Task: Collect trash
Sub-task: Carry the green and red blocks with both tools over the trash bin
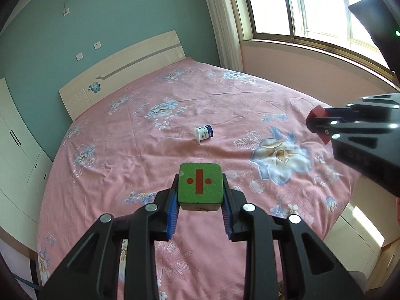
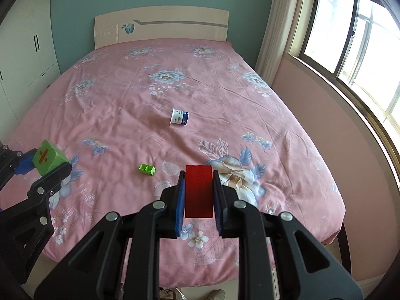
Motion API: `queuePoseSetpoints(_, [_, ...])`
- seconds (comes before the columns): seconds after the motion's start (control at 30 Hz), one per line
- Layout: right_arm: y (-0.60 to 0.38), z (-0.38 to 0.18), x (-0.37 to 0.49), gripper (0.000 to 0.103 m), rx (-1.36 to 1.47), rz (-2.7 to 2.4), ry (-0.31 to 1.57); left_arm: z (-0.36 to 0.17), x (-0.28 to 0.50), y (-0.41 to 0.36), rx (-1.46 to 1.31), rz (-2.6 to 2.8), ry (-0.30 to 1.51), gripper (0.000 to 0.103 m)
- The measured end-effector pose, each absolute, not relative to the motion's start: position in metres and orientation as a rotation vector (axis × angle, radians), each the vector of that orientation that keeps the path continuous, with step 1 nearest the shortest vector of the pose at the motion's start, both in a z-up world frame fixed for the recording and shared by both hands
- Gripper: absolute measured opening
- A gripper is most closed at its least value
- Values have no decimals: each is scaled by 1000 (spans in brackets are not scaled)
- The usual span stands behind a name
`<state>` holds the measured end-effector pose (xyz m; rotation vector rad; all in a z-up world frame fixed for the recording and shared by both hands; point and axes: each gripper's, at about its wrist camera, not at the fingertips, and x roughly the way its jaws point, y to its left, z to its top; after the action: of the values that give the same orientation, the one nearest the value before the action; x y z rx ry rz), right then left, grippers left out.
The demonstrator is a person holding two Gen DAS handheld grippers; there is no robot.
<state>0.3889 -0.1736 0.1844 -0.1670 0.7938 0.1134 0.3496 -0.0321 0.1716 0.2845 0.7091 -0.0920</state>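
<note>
My left gripper (image 1: 200,195) is shut on a green cube (image 1: 199,183) with a red division sign, held above the near part of the bed; it also shows in the right wrist view (image 2: 48,161). My right gripper (image 2: 198,192) is shut on a red block (image 2: 198,191), seen at the right in the left wrist view (image 1: 318,125). A white and blue yogurt cup (image 1: 203,133) lies on its side mid-bed, beyond both grippers (image 2: 179,117). A small green toy piece (image 2: 147,169) lies on the sheet, left of the right gripper.
The bed has a pink floral sheet (image 2: 225,95) and a cream headboard (image 2: 162,25). White wardrobes (image 2: 27,37) stand at the left. A window (image 2: 350,37) and pink wall run along the right. The bed's foot edge is just below the grippers.
</note>
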Motion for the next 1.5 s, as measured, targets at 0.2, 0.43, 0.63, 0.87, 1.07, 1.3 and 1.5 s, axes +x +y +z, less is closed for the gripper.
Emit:
queuePoseSetpoints(0.2, [-185, 231, 318, 21, -190, 105, 714, 213, 297, -41, 295, -87, 650, 32])
queuePoseSetpoints(0.43, [-188, 266, 240, 21, -227, 105, 649, 244, 243, -43, 299, -86, 593, 32])
queuePoseSetpoints(0.63, [-188, 271, 183, 21, -268, 112, 617, 255, 204, -39, 307, -103, 579, 32])
queuePoseSetpoints(0.87, [-186, 254, 130, 21, -324, 121, 605, 240, 172, -38, 335, -156, 595, 32])
queuePoseSetpoints(1.07, [-176, 216, 113, 21, -365, 138, 647, 211, 153, -36, 360, -197, 610, 32])
queuePoseSetpoints(1.3, [-168, 155, 103, 21, -381, 183, 732, 155, 145, -29, 371, -223, 690, 32])
queuePoseSetpoints(1.5, [-164, 105, 100, 21, -367, 230, 800, 95, 143, -30, 405, -231, 775, 32])
